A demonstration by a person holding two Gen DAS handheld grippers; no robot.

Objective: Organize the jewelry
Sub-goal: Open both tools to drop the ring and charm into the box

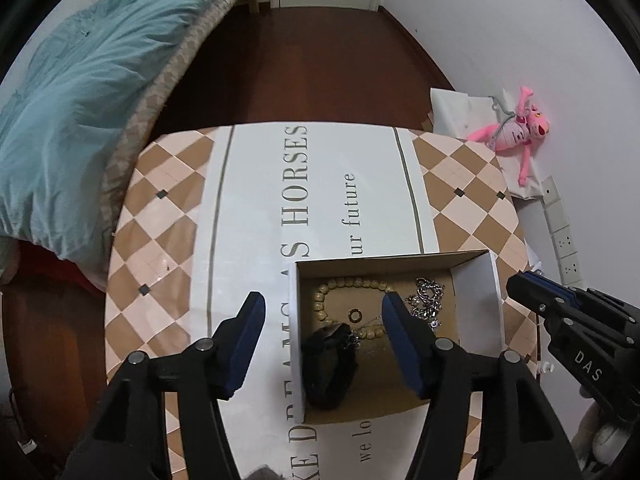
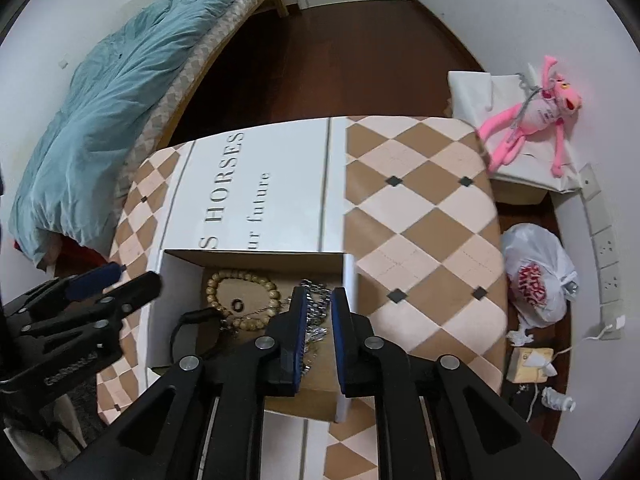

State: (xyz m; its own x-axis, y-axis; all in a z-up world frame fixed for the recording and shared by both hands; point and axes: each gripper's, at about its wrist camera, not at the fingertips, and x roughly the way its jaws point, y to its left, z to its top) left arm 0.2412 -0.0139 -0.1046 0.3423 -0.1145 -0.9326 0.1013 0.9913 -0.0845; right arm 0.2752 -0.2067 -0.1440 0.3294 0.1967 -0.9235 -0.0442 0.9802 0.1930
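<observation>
Square cardboard box, round wooden beads, tangled metal chain

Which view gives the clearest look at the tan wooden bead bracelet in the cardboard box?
The right wrist view: the tan wooden bead bracelet shows almost as a full loop. In the left wrist view, a blue finger pad covers its right side.

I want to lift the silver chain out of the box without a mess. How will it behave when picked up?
The silver chain lies in a loose heap of links, so it will probably go limp and dangle. Its metal links look smooth, so it may slip from a shallow pinch. It lies close to the bead bracelet and a thin chain, so it might snag them.
</observation>
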